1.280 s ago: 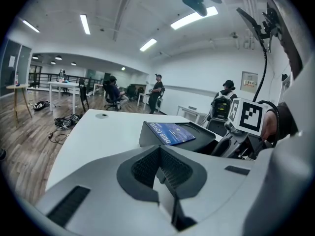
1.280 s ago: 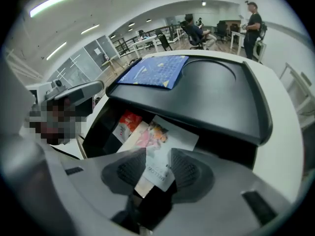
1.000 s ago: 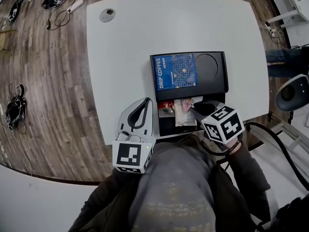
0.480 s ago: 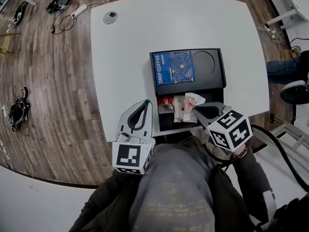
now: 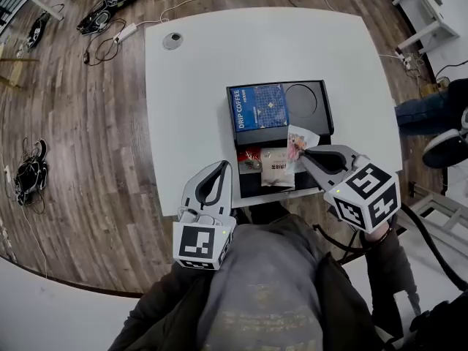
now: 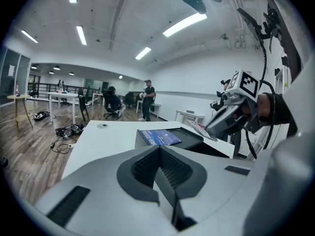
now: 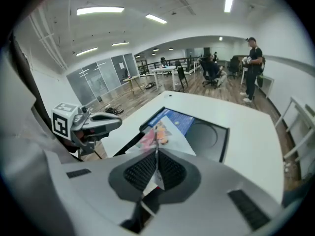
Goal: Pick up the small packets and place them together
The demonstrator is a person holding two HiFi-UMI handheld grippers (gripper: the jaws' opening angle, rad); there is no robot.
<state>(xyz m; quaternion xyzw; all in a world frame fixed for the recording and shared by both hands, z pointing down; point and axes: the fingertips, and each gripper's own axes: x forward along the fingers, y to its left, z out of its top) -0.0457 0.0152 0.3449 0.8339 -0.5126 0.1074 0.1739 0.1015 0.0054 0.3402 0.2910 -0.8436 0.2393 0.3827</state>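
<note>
Clearly, the blue box [image 5: 259, 108] said "DRIP COFFEE" in white letters down its side. It lay in the 10 o'clock part of the black tray [image 5: 327, 115] on the white table [image 5: 190, 79]. The right gripper [image 5: 310, 154] came in from 4 o'clock of the tray and pointed toward 10 o'clock. Its jaws were pressed tight on a small packet [image 5: 300, 140] with a pink and orange picture, lifted over the tray's 5 o'clock part. The print on it was too small to read. Two more packets, a pale one [image 5: 276, 170] and a red one [image 5: 251, 158], lay in the tray's 6 o'clock part. The left gripper [image 5: 219, 170] was at 7 o'clock of the tray and pointed to 12 o'clock. Its jaws were pressed together with nothing between them.
</note>
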